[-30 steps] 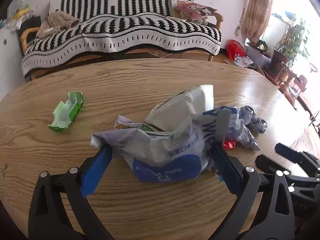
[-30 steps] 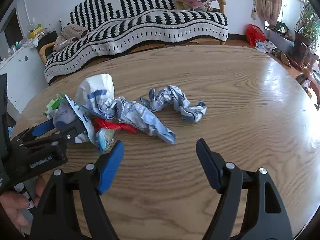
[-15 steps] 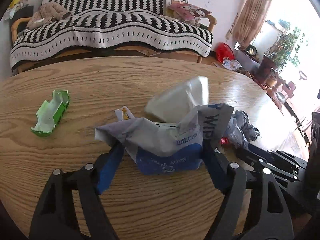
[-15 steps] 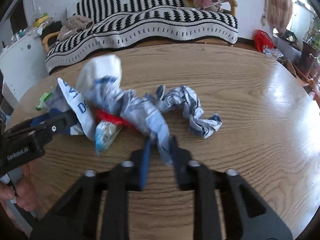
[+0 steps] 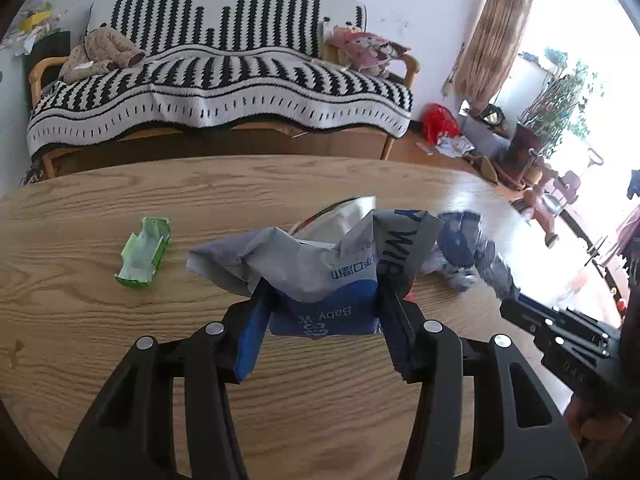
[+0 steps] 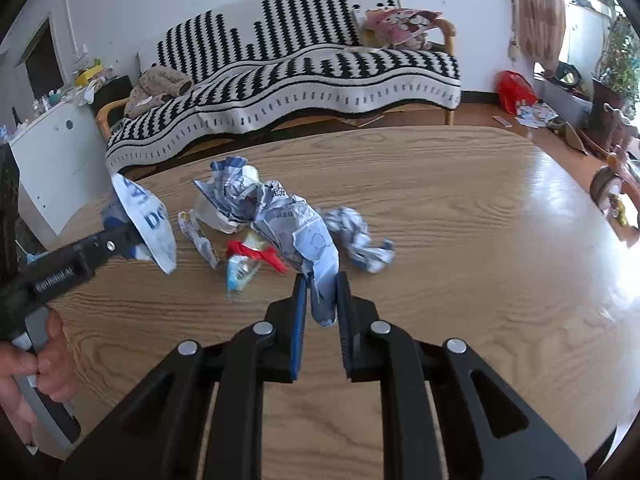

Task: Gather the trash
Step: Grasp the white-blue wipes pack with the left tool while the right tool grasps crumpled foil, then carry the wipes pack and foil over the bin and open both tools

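Each black tool (image 6: 322, 300) has blue pads (image 6: 298, 320) and silver screws (image 6: 262, 328).

Home living rm. Sofa (image 5: 224, 80) w/ b&w striped throw along a white wall, soft toys (image 5: 368, 50) on it. Wood-grain table (image 6: 460, 208) in front. Curtain (image 5: 496, 28) by a bright window, potted plants (image 5: 556, 104) beside it. Kid's trike (image 6: 612, 184) on a wooden floor; white cabinet (image 6: 52, 160) w/ clutter on top.
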A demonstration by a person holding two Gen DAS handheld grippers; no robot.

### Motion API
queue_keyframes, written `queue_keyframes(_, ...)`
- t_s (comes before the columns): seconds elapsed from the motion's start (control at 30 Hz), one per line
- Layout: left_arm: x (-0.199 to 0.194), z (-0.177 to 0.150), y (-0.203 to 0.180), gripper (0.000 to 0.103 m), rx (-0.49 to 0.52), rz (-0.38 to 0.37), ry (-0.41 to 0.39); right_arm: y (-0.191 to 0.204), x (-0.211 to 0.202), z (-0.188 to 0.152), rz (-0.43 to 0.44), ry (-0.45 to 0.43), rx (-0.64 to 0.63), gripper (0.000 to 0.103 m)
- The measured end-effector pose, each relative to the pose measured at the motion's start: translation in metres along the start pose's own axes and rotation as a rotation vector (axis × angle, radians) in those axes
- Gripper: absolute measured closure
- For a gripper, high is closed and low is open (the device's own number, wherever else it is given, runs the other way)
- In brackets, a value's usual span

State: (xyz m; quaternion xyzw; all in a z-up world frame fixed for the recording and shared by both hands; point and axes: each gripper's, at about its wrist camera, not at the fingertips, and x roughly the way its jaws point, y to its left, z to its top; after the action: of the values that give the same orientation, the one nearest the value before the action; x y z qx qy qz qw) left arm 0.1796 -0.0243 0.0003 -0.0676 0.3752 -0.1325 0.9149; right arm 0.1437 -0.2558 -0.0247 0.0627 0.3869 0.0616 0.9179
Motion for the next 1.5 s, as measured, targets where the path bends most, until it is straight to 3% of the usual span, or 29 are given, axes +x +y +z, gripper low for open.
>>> queue_keyframes(0.3,-0.011,-0.005,-0.066,0.052,0.080,-0.030,-0.019,-0.067,-0.065,-0.021,-0.074,-0.043,0.086,0.088)
queue_keyframes(0.7,-0.006,-0.033,-0.200,0.052,0.202,-0.188,-0.003,-0.195,-0.155,-0.074,-0.237,-0.082,0.260,0.088)
queue_keyframes(1.13,0.012,-0.099,-0.361,0.052,0.401,-0.388,0.068,-0.330,-0.250,-0.174,-0.401,-0.103,0.511,0.088)
queue_keyframes(1.5,0.031,-0.172,-0.460,0.052,0.532,-0.501,0.167,-0.403,-0.286,-0.247,-0.474,-0.051,0.676,0.088)
